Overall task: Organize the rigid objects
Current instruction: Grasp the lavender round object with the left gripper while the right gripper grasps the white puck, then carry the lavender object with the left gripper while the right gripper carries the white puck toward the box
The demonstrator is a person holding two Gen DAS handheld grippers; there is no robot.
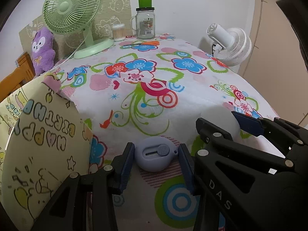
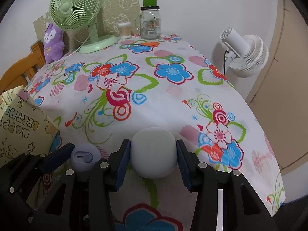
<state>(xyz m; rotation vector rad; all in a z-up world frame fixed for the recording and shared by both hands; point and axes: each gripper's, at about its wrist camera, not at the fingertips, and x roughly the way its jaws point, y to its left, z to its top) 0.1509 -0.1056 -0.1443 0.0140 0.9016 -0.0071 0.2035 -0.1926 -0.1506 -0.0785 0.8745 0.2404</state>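
1. Left gripper (image 1: 156,165): blue pads sit on either side of a small lavender box cutter (image 1: 154,154), left pad touching its side, right pad touching or just off its right edge. Can't tell if it's actually clamped. Cutter rests on the tablecloth, slider face up.
2. Right gripper (image 2: 153,159): both pads pressed against the flanks of a white rounded object (image 2: 154,152), pinching it. Its underside sits on or just above the cloth; can't tell which.
3. The two grippers are side by side, close together. In the right wrist view the cutter (image 2: 84,156) shows just left of the right gripper, between the left gripper's fingers (image 2: 57,155). In the left wrist view the white object (image 1: 217,121) shows behind the right gripper's finger (image 1: 211,130).
4. Left of the left gripper: a yellow "Happy Birthday" gift box (image 1: 38,144), standing at the table's left edge, near the cutter but not touching.
5. Surface: floral tablecloth (image 1: 154,77) over the table.
6. Far end: green desk fan (image 1: 73,13), purple plush (image 1: 42,50), cotton-swab tub (image 1: 118,31), glass mug jar (image 1: 145,24) with a green cup on its lid, orange-handled scissors (image 1: 144,43) lying flat in front.
7. Off the right edge: white fan (image 1: 231,44).
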